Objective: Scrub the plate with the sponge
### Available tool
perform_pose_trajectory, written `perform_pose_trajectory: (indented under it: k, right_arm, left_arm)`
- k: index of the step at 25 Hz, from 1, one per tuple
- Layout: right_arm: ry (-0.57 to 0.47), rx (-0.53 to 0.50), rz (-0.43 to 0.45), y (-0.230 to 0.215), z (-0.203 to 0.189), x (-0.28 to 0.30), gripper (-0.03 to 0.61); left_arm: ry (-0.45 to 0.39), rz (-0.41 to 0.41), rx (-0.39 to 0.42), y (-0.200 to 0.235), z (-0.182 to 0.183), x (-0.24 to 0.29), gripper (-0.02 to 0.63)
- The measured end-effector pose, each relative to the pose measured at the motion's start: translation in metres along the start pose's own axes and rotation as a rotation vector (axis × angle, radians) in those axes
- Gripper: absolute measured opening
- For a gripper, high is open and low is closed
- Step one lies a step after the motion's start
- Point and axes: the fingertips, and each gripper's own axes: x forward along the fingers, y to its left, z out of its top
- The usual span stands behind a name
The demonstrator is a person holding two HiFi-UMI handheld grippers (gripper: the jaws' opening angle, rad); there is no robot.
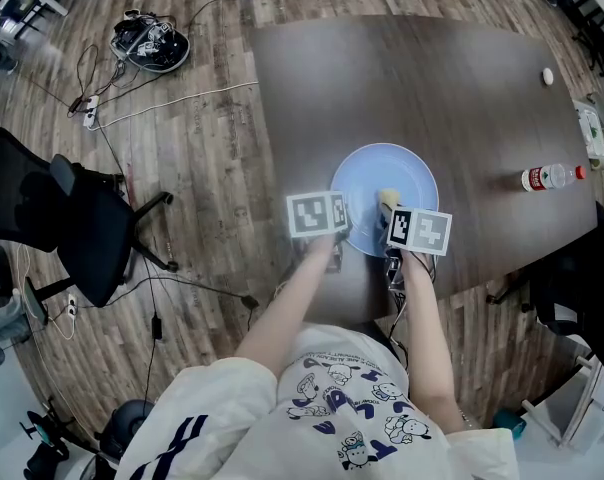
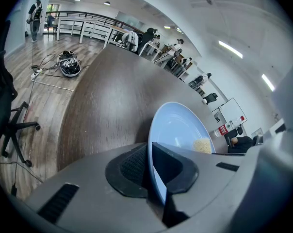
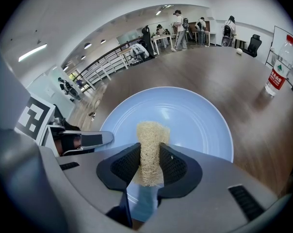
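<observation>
The left hand-held gripper pinches the plate rim; the right hand-held gripper clamps the sponge, its sides hidden.

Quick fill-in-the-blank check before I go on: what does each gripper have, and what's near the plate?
1. The right gripper is shut on the sponge, while the left gripper is shut on the plate's ____.
2. The plate is light ____ in colour.
3. Beyond the plate, on the table, stands a bottle with a ____ label.

Missing words: rim; blue; red.
</observation>
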Motion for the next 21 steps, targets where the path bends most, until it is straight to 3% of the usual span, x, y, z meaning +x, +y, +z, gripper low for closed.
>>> perform_pose_trajectory:
  k: [12, 21]
  right_arm:
    - [-0.172, -0.07, -0.018, 0.0, 0.0106, -0.0021, 0.12]
    - [-0.196, -0.075, -0.032, -0.0053, 0.0097, 0.0016, 0.12]
  left_arm:
    - [-0.004, 0.004, 0.025, -0.0011, -0.0004, -0.0004, 0.031]
    - [-0.009, 0.006, 0.037, -0.0018, -0.001, 0.0011, 0.031]
